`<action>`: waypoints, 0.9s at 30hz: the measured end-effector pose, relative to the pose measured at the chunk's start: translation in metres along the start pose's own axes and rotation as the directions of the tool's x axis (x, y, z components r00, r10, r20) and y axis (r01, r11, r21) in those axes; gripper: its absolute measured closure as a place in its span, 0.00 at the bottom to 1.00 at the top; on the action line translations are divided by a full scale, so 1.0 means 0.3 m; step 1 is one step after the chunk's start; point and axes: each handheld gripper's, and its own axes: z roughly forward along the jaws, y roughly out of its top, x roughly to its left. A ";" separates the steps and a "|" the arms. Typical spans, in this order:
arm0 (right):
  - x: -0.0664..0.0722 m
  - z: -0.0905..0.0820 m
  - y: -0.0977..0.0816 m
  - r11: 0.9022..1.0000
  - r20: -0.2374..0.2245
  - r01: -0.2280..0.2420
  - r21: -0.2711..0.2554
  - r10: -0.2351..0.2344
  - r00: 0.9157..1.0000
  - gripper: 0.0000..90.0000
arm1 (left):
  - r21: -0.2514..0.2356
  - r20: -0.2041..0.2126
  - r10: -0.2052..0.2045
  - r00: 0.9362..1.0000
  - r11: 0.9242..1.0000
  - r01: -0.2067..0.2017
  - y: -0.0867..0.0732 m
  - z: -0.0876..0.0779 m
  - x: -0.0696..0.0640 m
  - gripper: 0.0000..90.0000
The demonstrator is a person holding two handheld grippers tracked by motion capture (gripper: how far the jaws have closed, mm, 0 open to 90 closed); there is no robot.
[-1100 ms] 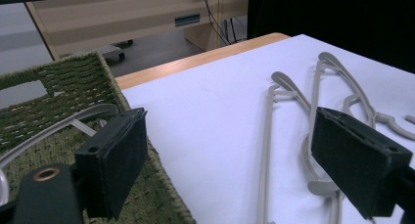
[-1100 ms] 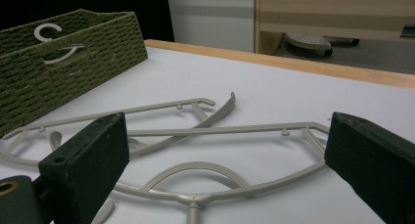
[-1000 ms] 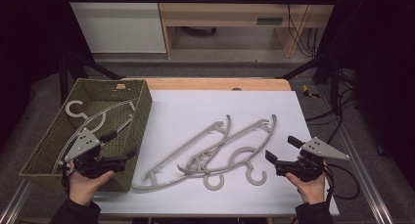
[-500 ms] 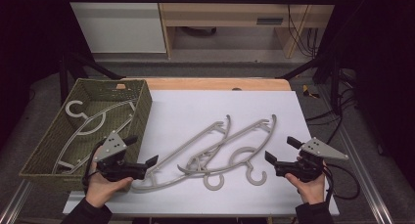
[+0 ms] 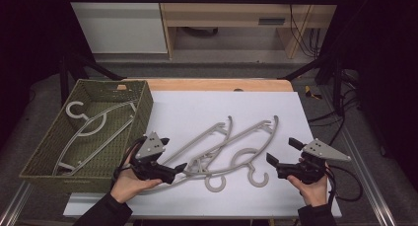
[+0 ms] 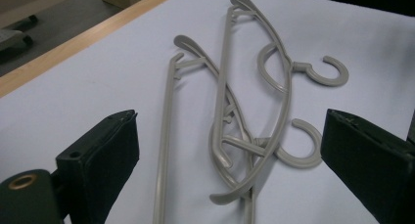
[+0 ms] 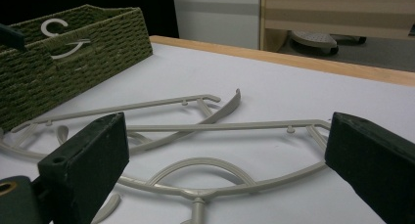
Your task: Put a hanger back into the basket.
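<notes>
At far left, green woven basket [image 5: 143,105] holding one grey hanger [image 5: 93,125], left gripper [image 5: 173,169] jaws wide beside the near end of two overlapping grey hangers [image 5: 231,139] on the white table [image 5: 197,107], right gripper [image 5: 281,154] jaws wide, holding nothing, just right of their hooks.

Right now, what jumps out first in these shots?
Two grey hangers lie crossed and tangled mid-table on the white sheet. A green woven basket at the table's left already holds one hanger. The left hand-held gripper, jaws open, sits at the tangle's near end; the right hand-held gripper waits open beside it.
</notes>
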 end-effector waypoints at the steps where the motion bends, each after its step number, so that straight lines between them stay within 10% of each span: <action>1: 0.000 -0.001 0.001 1.000 -0.001 0.001 -0.001 -0.001 1.000 0.03 | 0.012 0.013 0.007 1.000 1.000 -0.007 0.006 0.014 -0.006 0.08; 12: 0.002 -0.002 0.005 1.000 -0.003 0.005 0.000 -0.005 1.000 0.03 | 0.110 0.101 0.094 0.990 0.988 -0.105 0.069 0.150 -0.073 0.13; 27: 0.006 0.003 0.005 1.000 -0.011 0.007 0.008 -0.007 1.000 0.03 | 0.239 0.192 0.175 0.966 0.946 -0.219 0.101 0.341 -0.140 0.32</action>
